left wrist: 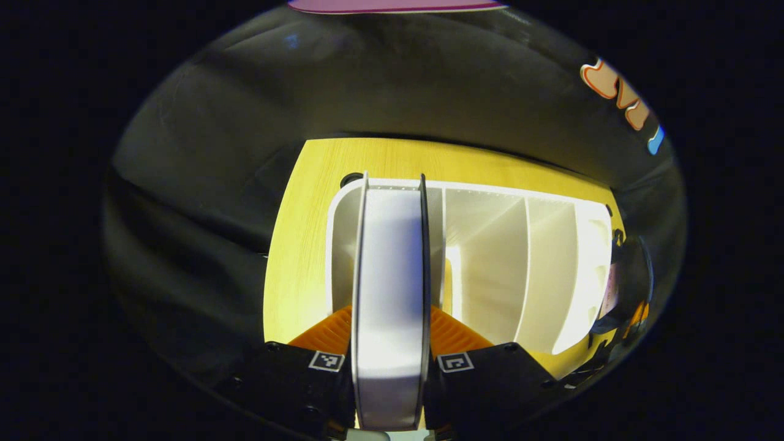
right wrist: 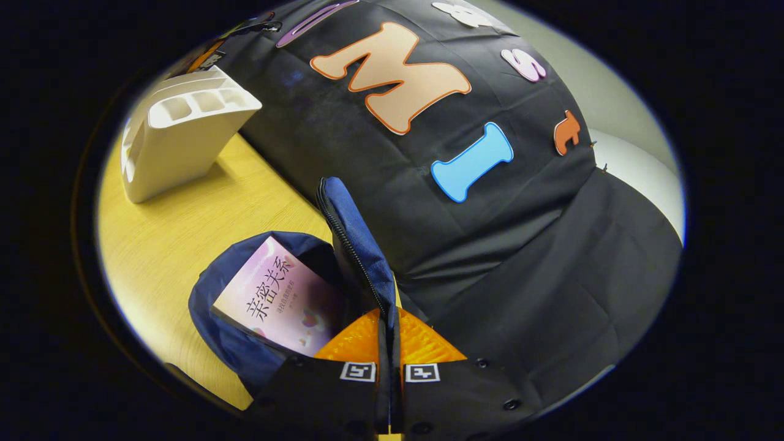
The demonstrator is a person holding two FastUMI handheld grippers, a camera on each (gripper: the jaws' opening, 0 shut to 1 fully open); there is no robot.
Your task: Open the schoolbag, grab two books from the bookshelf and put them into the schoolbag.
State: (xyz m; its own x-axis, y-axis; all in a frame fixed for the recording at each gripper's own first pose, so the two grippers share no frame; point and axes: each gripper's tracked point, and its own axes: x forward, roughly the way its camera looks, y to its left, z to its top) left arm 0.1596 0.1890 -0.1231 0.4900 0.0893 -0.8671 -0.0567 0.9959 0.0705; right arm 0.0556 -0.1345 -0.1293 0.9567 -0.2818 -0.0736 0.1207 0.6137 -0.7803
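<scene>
In the left gripper view my left gripper (left wrist: 390, 324) is shut on a thick white book (left wrist: 390, 275), held upright with its page edge toward the camera, above the white bookshelf (left wrist: 520, 263). The shelf's other slots look bare. In the right gripper view my right gripper (right wrist: 389, 331) is shut on the blue schoolbag's zippered flap (right wrist: 355, 245), holding the bag open. A pink book (right wrist: 278, 300) lies inside the schoolbag (right wrist: 233, 343), tilted. The white bookshelf (right wrist: 177, 128) stands far left on the table.
The yellow wooden table (right wrist: 177, 245) carries both shelf and bag. Black cloth walls close in right behind them. In the left gripper view the table edge (left wrist: 294, 245) drops off at left, and the other gripper's dark shape (left wrist: 628, 288) shows at the far right.
</scene>
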